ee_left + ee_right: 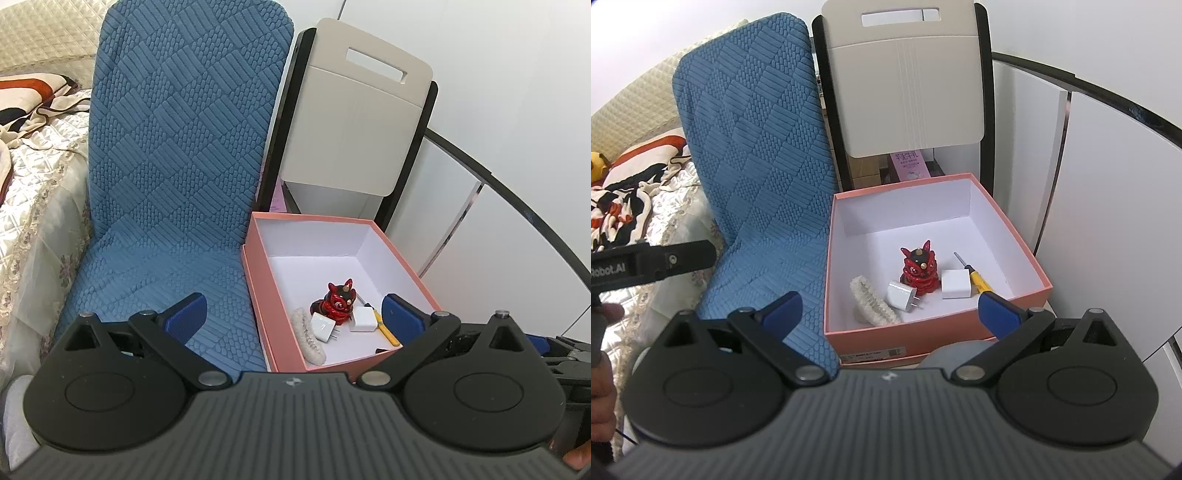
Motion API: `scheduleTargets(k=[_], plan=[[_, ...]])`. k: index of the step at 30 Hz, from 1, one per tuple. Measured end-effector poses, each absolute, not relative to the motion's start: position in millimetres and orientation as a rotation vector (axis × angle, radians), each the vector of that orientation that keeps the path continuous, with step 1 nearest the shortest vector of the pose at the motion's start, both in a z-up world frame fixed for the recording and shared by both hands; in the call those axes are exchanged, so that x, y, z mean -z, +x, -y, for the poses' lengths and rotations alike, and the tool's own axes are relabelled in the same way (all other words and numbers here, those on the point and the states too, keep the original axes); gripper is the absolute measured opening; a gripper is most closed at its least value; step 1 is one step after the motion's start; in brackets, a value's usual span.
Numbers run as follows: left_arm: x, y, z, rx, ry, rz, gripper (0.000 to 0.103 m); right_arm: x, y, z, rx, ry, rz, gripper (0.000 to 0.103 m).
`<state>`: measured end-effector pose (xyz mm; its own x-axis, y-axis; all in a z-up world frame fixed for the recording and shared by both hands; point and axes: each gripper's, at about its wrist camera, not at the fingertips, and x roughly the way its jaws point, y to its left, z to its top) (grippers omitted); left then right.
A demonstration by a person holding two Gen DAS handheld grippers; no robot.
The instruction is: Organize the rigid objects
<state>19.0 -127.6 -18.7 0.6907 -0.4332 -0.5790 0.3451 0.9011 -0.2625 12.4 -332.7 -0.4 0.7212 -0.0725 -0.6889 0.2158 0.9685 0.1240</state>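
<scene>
An open pink box (pixel 842 332) with a white inside holds a red lion figurine (pixel 919 271), two white chargers (pixel 900 291) (pixel 956 283), a yellow-handled screwdriver (pixel 977 277) and a cream hair clip (pixel 873 302). The same box (pixel 258 295) and figurine (pixel 338 301) show in the left wrist view. My left gripper (pixel 293 314) is open and empty, just in front of the box. My right gripper (pixel 890 310) is open and empty above the box's near wall.
A blue quilted cushion (pixel 753 155) leans left of the box. A beige folding chair (pixel 905 85) stands behind it, with white cabinet doors (pixel 1108 206) on the right. A bed with blankets (pixel 646 206) lies far left. The left gripper's body (pixel 650 262) shows at left.
</scene>
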Motion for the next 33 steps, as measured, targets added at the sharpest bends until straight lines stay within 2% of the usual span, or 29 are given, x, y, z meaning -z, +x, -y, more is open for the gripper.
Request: scheduleTargets(k=[33], plan=[[16.5, 16.1, 122.3, 0.419, -0.121, -0.678, 0.103, 3.1, 10.5, 326.1, 0.182, 0.177, -0.781, 0.103]])
